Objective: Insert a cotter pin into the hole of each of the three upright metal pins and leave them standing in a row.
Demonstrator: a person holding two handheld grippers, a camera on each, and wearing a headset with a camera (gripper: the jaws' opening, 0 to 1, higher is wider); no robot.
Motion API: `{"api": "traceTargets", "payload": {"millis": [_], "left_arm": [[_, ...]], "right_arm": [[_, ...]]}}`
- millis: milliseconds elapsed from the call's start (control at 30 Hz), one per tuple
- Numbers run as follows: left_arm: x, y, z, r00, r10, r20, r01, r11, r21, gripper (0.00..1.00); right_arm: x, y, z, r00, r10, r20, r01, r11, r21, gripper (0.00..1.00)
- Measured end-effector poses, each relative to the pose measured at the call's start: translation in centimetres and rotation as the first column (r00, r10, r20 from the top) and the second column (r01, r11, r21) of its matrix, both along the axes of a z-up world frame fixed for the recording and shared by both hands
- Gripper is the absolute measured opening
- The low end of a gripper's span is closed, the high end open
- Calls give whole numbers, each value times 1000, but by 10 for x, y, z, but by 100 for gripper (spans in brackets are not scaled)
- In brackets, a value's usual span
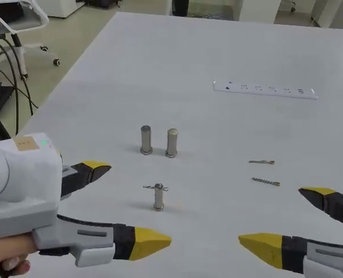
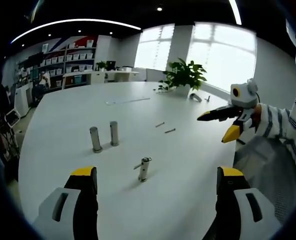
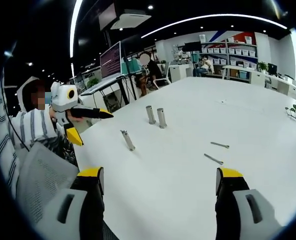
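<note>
Head view, front metal pin (image 1: 159, 201), cotter pin (image 1: 154, 187) inserted

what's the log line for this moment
left gripper open, empty | right gripper open, empty | front pin: cotter pin in | two back pins bare | two cotter pins loose on table

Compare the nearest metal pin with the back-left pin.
The nearest pin carries a cotter pin through its top hole; the back-left pin has none. The nearest pin stands alone in front; the back-left pin stands close beside a third pin. Both are upright on the table.
</note>
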State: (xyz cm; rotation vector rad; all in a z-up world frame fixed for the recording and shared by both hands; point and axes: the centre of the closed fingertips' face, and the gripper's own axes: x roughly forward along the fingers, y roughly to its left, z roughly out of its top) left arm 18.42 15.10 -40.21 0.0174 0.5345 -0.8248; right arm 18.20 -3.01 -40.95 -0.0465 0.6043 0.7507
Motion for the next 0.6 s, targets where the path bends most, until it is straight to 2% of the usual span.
{"api": "traceTargets", "payload": {"millis": [100, 400, 467, 600], "left_arm": [[3, 1, 0, 1000, -3, -2, 3, 1000, 2, 99], [18, 4, 1, 1000, -5, 3, 5, 1000, 11, 99], [21, 5, 0, 1000, -8, 12, 7, 999, 37, 99], [30, 8, -1, 1000, -1, 9, 1, 998, 56, 99]], "right_arm": [[1, -11, -5, 999, -48, -20, 48, 999, -8, 97], [-6, -23, -12, 994, -91, -54, 90, 996, -21, 98], [-8, -25, -13, 994, -94, -54, 93, 995, -28, 98], [-10, -27, -14, 993, -105, -63, 103, 994, -29, 98]]}}
